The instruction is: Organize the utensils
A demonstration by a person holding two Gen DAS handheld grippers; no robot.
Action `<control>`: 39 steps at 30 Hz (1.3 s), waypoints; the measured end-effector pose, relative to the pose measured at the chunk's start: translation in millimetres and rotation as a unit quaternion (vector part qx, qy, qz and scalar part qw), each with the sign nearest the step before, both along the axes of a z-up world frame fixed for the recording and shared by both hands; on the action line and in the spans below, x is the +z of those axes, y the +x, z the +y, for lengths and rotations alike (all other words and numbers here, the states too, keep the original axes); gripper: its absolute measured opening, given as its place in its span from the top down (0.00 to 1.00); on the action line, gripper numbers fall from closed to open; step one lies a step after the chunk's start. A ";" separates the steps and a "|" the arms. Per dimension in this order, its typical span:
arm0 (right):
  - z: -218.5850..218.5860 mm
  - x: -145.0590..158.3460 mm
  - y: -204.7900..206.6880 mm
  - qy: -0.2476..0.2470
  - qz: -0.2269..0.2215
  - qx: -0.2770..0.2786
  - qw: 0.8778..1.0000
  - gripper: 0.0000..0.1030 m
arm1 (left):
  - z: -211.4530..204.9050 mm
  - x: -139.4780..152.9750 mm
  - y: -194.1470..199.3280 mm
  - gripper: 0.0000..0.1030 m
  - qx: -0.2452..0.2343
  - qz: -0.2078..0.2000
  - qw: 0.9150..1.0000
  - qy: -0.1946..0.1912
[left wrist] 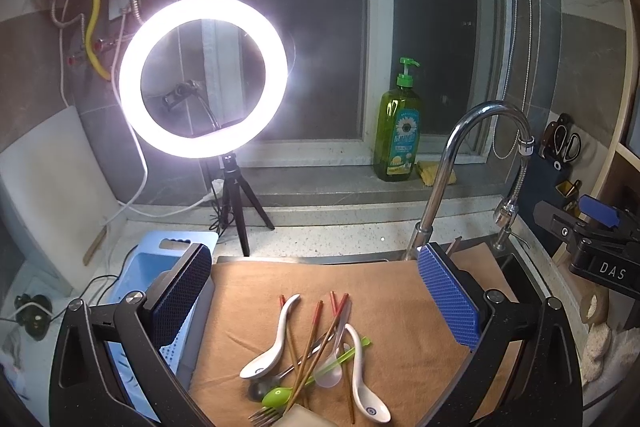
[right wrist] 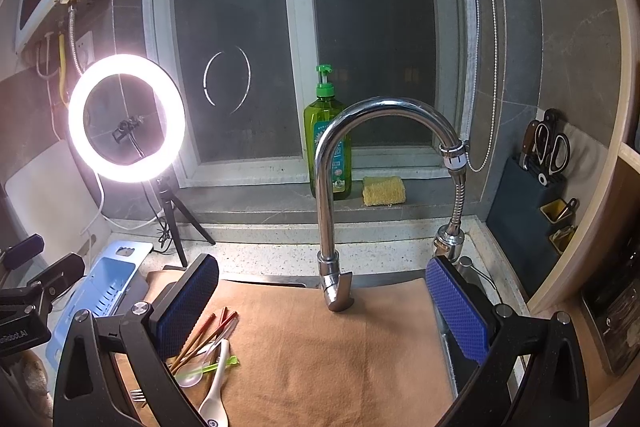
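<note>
A: A kitchen desk under a dark window [left wrist: 304,27], with a tan cloth [left wrist: 392,307] spread over the sink area, a lit ring light [left wrist: 203,77] on a small tripod to the left, and a green soap bottle [left wrist: 397,131] beside a yellow sponge [right wrist: 384,191] on the sill.

B: And the utensils?

A: Heaped together on the cloth: two white spoons [left wrist: 272,343], red-tipped chopsticks [left wrist: 310,351], a clear spoon [left wrist: 330,371], a green spoon [left wrist: 276,397] and a fork [left wrist: 264,415], crossing one another. A light blue basket [left wrist: 136,279] lies just left of the cloth.

B: The claws?

A: The left claw [left wrist: 316,295] hangs above the pile, blue pads wide apart, gripping nothing. The right claw [right wrist: 324,311] is likewise spread and empty, over bare cloth to the right of the pile, facing the chrome tap [right wrist: 332,187].
</note>
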State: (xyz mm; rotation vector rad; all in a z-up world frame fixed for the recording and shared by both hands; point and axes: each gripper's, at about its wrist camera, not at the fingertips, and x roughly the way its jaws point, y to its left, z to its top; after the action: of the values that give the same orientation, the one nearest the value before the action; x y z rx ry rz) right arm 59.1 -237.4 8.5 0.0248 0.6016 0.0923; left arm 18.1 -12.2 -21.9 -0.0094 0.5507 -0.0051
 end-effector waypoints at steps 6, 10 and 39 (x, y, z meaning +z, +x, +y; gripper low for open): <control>-0.5 -3.2 -0.3 -0.001 0.004 0.000 1.000 0.00 | 0.7 -2.3 1.0 0.00 -0.001 0.008 1.000 -0.003; 0.1 -4.3 0.1 -0.001 0.005 0.002 1.000 0.00 | 2.5 -3.0 1.4 0.00 0.000 0.012 1.000 -0.004; 41.1 -65.5 32.9 0.000 0.083 0.124 0.989 0.00 | 51.2 -71.7 -27.5 0.01 0.034 0.109 0.993 0.010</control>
State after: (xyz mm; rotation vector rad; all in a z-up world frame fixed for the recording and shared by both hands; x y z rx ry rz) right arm 91.9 -196.3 -57.0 -0.0427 0.7703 0.3347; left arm -9.4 39.1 -93.6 -0.0088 0.7687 0.0679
